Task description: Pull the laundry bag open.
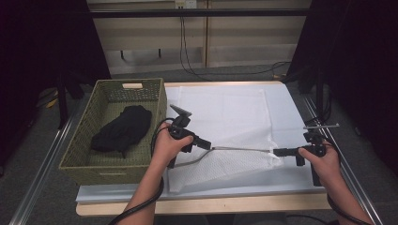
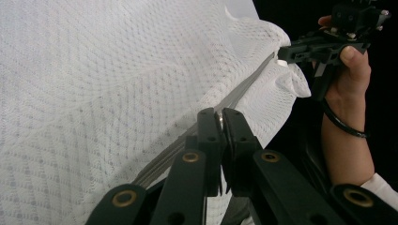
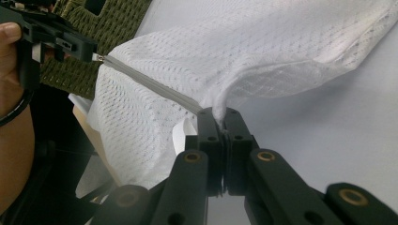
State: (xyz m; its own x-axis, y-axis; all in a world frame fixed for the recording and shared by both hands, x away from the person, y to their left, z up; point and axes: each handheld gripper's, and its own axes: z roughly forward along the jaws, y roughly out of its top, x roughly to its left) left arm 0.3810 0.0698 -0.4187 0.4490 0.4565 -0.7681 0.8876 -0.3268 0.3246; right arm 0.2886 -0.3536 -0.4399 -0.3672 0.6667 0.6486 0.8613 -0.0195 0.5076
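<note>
A white mesh laundry bag [image 1: 225,161] with a grey zipper [image 1: 241,149] along its upper edge lies at the near middle of the tabletop [image 1: 291,108], which is covered with a white sheet, and the zipper edge is lifted off the surface and stretched taut between the two grippers. The left gripper [image 1: 207,146] has its jaws clamped together on the zipper at its left end; in the left gripper view the black jaws [image 2: 220,117] meet on the small metal piece of the zipper, with the mesh spreading away to the left. The right gripper [image 1: 278,152] has its jaws pinched shut on the bag's right corner, where the zipper ends; in the right gripper view a bunched fold of white mesh [image 3: 219,108] rises from between the closed jaws, and the zipper runs from there up and left to the other gripper [image 3: 96,55]. The rest of the bag sags below the zipper and rests on the sheet toward the near edge. To the left of the bag, just beside the left hand [image 1: 166,145], stands a rectangular olive-green woven basket [image 1: 91,154] with a black bundled cloth [image 1: 123,127] lying inside it.
</note>
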